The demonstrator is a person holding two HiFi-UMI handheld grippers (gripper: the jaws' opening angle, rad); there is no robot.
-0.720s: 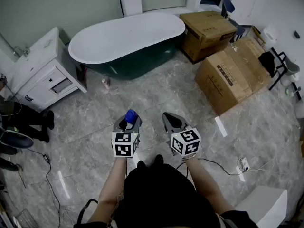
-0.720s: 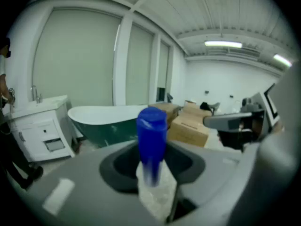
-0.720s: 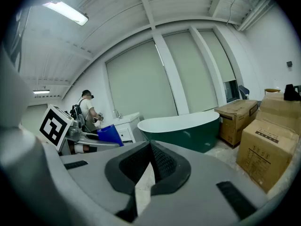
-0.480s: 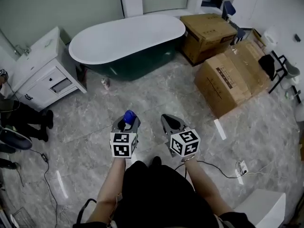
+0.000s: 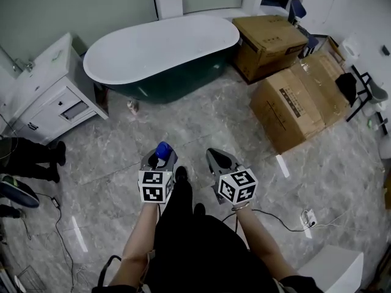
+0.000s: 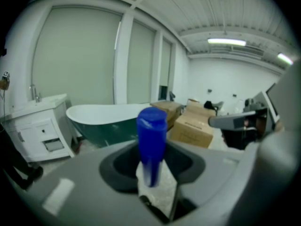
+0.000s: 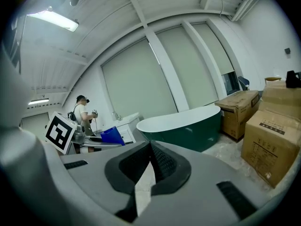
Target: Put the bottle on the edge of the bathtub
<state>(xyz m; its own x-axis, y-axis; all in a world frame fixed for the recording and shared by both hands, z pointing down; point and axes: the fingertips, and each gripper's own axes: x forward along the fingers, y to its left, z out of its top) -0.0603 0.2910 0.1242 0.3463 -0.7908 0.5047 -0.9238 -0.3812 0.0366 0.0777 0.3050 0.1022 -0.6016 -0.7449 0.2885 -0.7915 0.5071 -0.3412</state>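
1 white bathtub (image 5: 162, 47) with dark green sides stands well ahead of you, grey marble floor (image 5: 201, 127) between. 2 cardboard boxes (image 5: 267, 44) sit right of it, 1 white cabinet (image 5: 46, 93) left. Your left gripper (image 5: 160, 157) pinches 1 upright blue-topped bottle (image 5: 162, 149); your right gripper (image 5: 219, 159) has its fingers pressed together, empty.

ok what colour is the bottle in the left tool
Solid blue. The bottle shows best in the left gripper view.
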